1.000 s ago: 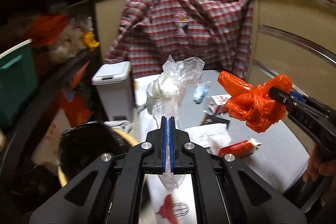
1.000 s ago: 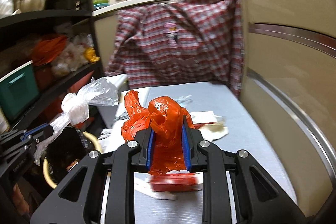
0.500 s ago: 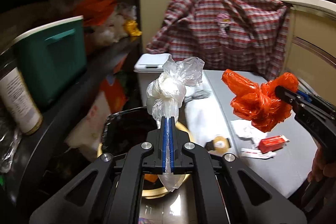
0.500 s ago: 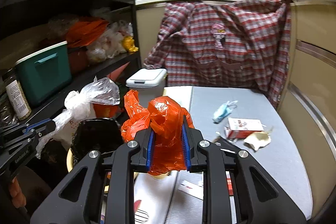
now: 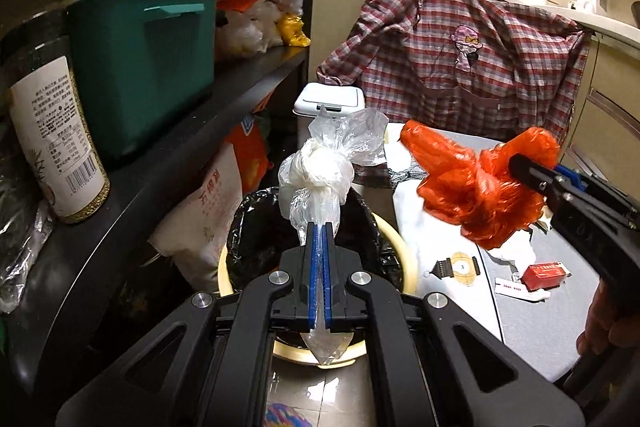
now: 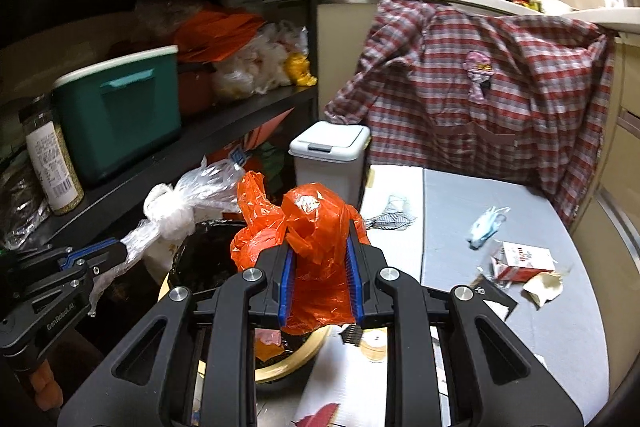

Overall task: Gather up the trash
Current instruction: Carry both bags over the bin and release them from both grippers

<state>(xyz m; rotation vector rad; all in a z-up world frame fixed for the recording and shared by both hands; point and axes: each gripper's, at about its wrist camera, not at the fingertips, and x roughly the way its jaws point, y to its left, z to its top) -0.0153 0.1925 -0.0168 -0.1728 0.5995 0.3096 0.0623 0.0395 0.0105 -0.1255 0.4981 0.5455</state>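
Left wrist: my left tongs pinch the clear bag, right tongs clamp the orange bag, probably poised over the black-lined bin.

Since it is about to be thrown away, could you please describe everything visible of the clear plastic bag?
The clear plastic bag is thin, crinkled film, bunched around a white wad of contents. Its twisted neck is pinched between the blue pads of the left hand-held gripper, and a loose tail hangs out below the jaws. The bag stands up from the fingertips above the black-lined bin, apart from the orange bag beside it.
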